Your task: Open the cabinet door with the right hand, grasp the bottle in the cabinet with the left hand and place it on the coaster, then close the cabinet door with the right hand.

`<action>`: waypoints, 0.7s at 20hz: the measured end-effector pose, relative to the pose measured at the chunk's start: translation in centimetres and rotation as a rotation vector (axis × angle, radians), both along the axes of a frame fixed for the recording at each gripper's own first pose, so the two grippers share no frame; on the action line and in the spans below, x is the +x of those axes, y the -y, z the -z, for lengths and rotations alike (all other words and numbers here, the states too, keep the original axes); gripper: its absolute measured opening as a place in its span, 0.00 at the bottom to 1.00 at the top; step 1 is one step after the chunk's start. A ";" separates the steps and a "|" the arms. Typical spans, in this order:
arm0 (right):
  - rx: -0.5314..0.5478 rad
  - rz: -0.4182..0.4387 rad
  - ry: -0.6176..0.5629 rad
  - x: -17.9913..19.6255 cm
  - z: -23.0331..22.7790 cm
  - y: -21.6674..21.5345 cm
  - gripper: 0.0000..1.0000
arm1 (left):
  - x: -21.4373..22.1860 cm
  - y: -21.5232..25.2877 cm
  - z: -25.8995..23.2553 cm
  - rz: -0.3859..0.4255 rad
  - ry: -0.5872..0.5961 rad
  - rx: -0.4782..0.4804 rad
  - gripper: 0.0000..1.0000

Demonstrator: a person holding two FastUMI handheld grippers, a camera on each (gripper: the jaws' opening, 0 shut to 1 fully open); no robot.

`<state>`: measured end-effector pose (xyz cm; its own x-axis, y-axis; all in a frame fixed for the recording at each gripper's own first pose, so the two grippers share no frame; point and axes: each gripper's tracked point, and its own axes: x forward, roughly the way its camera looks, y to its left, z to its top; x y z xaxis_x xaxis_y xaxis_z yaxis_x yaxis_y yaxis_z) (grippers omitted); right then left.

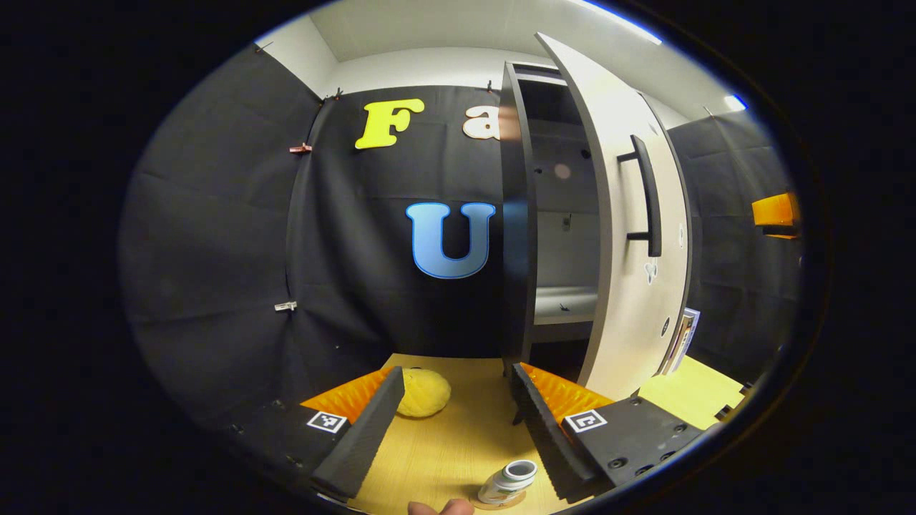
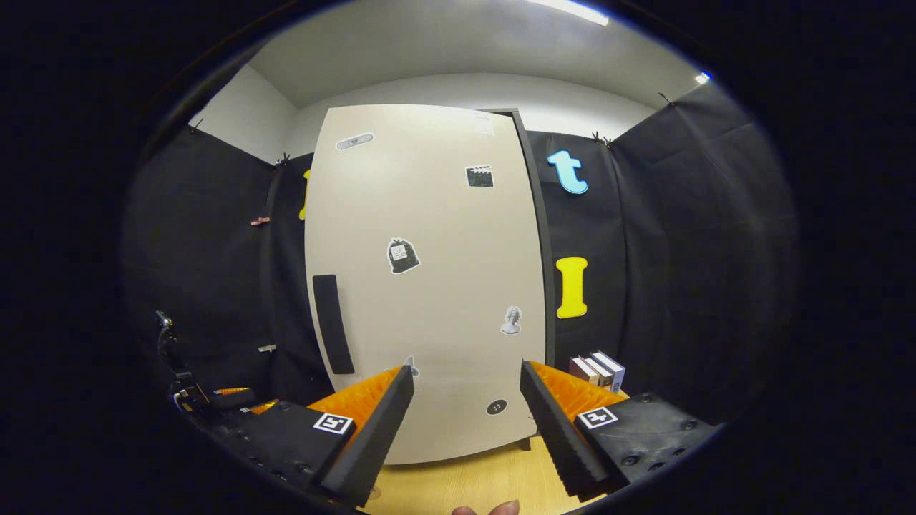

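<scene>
table (image 1: 444, 443): pale matt wood grain | cabinet door (image 2: 429, 286): smooth matt cream panel | bottle (image 1: 507, 485): glossy plastic

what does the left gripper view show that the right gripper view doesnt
The left gripper view takes in the bottle standing on the coaster on the table near the open left gripper, a yellow plush farther back, and the cabinet's inside past the door's edge.

The right gripper view has the door's stickers, the books beside the cabinet, and the open right gripper facing the door.

Shared: the pale cabinet door, open, its dark handle, and the wooden table.
</scene>
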<state>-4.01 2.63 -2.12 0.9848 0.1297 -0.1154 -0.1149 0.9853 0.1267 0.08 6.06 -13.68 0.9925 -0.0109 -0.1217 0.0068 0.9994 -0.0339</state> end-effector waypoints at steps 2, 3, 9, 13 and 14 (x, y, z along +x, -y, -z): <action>-0.013 0.013 0.007 -0.1 -0.1 0.6 0.98 | -0.2 0.4 -0.6 0.002 0.008 0.000 0.95; -0.019 0.017 0.010 -0.2 -0.1 0.9 0.98 | -0.3 0.5 -1.0 0.004 0.012 0.001 0.95; -0.063 0.046 0.008 -0.4 1.1 2.0 0.98 | -1.3 1.9 -3.2 0.012 0.029 0.001 0.95; -0.074 0.064 0.009 0.1 2.0 2.3 0.98 | -1.7 2.8 -4.6 0.016 0.039 -0.012 0.95; -0.079 0.066 0.012 0.2 2.2 2.3 0.98 | -1.8 3.0 -4.8 0.019 0.041 -0.012 0.95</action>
<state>-3.84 0.38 -4.33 0.9923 0.0551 -0.1107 -0.0501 0.9976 0.0477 -1.72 3.08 -8.83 0.9963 -0.0307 -0.0808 0.0271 0.9986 -0.0453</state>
